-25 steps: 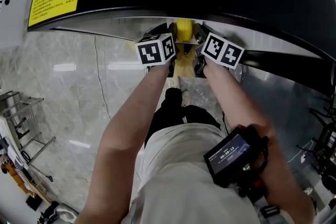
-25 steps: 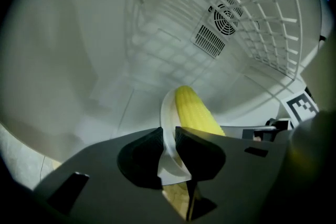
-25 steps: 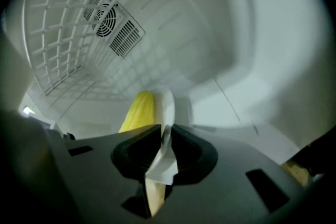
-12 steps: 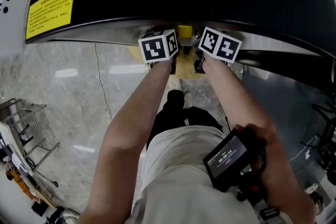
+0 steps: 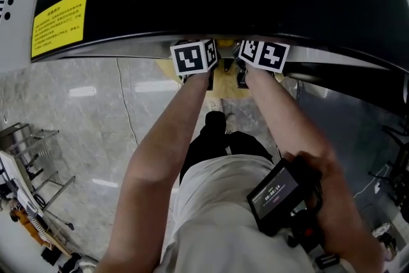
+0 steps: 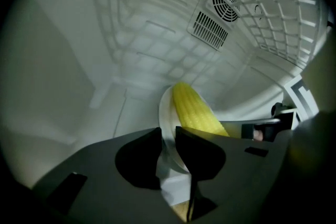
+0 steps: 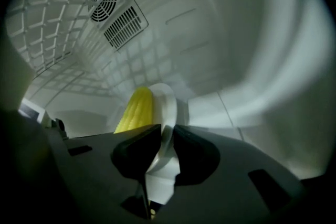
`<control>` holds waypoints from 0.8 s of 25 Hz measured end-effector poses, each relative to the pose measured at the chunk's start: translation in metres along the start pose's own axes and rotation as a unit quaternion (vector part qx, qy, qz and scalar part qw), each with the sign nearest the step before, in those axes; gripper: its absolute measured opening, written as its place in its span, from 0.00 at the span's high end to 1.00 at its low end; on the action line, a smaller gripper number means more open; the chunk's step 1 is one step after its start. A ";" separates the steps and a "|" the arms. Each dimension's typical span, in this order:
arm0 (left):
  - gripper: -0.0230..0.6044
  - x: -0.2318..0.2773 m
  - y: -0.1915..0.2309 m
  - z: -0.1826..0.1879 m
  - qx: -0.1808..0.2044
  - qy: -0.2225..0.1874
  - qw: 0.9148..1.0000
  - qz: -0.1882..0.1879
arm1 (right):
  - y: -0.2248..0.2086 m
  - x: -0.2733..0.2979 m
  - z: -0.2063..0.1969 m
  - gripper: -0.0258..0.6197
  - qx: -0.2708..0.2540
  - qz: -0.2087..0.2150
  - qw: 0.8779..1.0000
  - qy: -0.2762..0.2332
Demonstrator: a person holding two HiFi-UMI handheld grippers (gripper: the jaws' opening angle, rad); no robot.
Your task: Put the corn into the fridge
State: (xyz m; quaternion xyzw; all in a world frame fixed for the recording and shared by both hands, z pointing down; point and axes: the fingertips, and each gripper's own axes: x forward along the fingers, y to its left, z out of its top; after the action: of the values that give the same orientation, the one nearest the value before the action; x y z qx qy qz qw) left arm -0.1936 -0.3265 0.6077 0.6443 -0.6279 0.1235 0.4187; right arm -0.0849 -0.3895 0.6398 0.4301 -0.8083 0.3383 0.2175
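Yellow corn (image 6: pixel 194 110) lies on a white plate (image 6: pixel 164 107) held inside the fridge (image 6: pixel 79 50) — left gripper (image 6: pixel 168 136) and right gripper (image 7: pixel 167 132) each clamp its rim. Placing step; next, set the plate down level before either grip loosens.

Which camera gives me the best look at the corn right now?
Left gripper view: the corn lies lit along the plate. Right gripper view shows less of it; head view only a yellow sliver.
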 end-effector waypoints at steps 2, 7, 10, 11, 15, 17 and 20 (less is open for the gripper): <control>0.86 0.001 -0.001 -0.001 0.004 -0.004 1.000 -0.001 | -0.014 0.004 0.005 0.86 -0.027 -0.024 0.999 -0.019; 0.85 0.000 0.001 0.004 0.022 -0.014 0.999 0.017 | -0.014 0.008 0.002 0.86 -0.034 -0.027 0.999 -0.015; 0.84 -0.002 0.000 0.007 0.040 -0.018 0.999 0.031 | -0.010 0.011 -0.003 0.86 -0.026 -0.018 0.999 -0.003; 0.84 -0.002 0.000 0.007 0.044 -0.017 0.998 0.034 | -0.008 0.011 -0.005 0.86 -0.023 -0.015 1.000 0.001; 0.83 -0.003 0.000 0.007 0.053 -0.025 0.997 0.048 | 0.010 0.000 -0.006 0.83 -0.002 -0.005 1.000 0.026; 0.81 -0.006 0.001 0.006 0.056 -0.033 0.996 0.056 | 0.028 -0.021 0.003 0.78 0.006 -0.008 0.999 0.038; 0.79 -0.010 0.002 0.003 0.066 -0.052 0.994 0.064 | 0.032 -0.033 0.007 0.77 -0.005 -0.024 0.999 0.032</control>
State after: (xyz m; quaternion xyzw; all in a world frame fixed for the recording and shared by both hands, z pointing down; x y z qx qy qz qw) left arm -0.1988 -0.3211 0.5994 0.6346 -0.6793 0.1579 0.3330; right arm -0.0944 -0.3637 0.6021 0.4371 -0.7920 0.3425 0.2538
